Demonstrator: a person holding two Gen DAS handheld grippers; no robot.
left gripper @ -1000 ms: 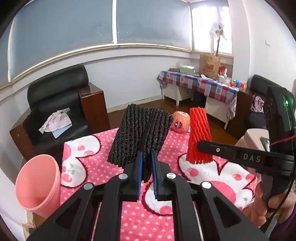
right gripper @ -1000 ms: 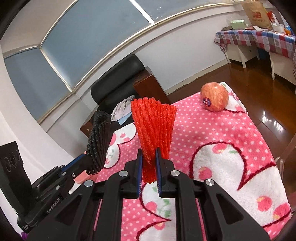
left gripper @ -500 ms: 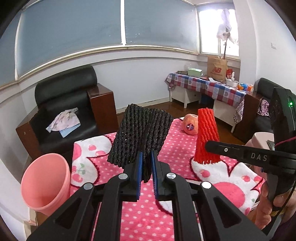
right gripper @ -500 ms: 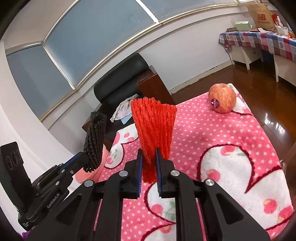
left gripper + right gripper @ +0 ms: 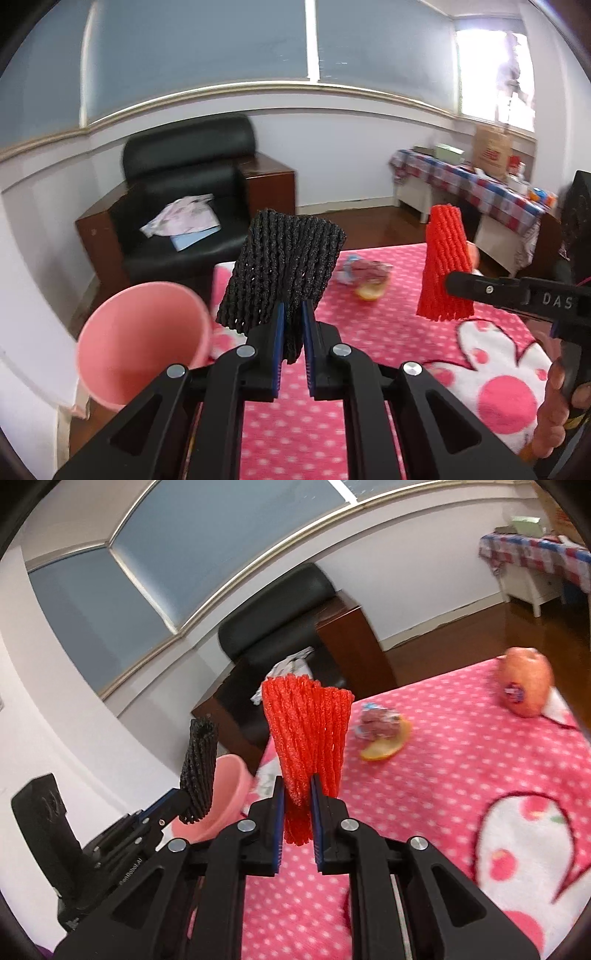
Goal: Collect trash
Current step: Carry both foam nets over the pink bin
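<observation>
Left hand-held gripper [image 5: 293,328], black with blue pads, is clamped narrow on the lower edge of a black foam-mesh fruit sleeve [image 5: 284,273]; I find the sleeve standing up from the jaws and fanning wider toward its top, held in the air just beside the open mouth of a pink plastic bin [image 5: 144,339]; the right hand-held gripper [image 5: 298,814] is pinched likewise on the lower end of a red foam-mesh fruit sleeve [image 5: 308,734], which rises above the pink polka-dot table cover [image 5: 424,794].

Handling, as I judge it: both sleeves look very light and soft, squashed flat where the pads bite and springing out above; not fragile and not slippery, the open netting giving the pads purchase; a hold at one end suffices, though I expect the foam may cling to the pads on release and may need a shake over the bin.

Appearance: each sleeve is a ribbed tube of expanded foam netting, the black one broad and slightly tilted, the red one tapering at the grip.

Remaining on the cover: a crumpled wrapper [image 5: 376,720] touching a piece of yellow citrus peel [image 5: 384,747]; a whole apple with a sticker [image 5: 524,686] lies well apart near the far corner.
</observation>
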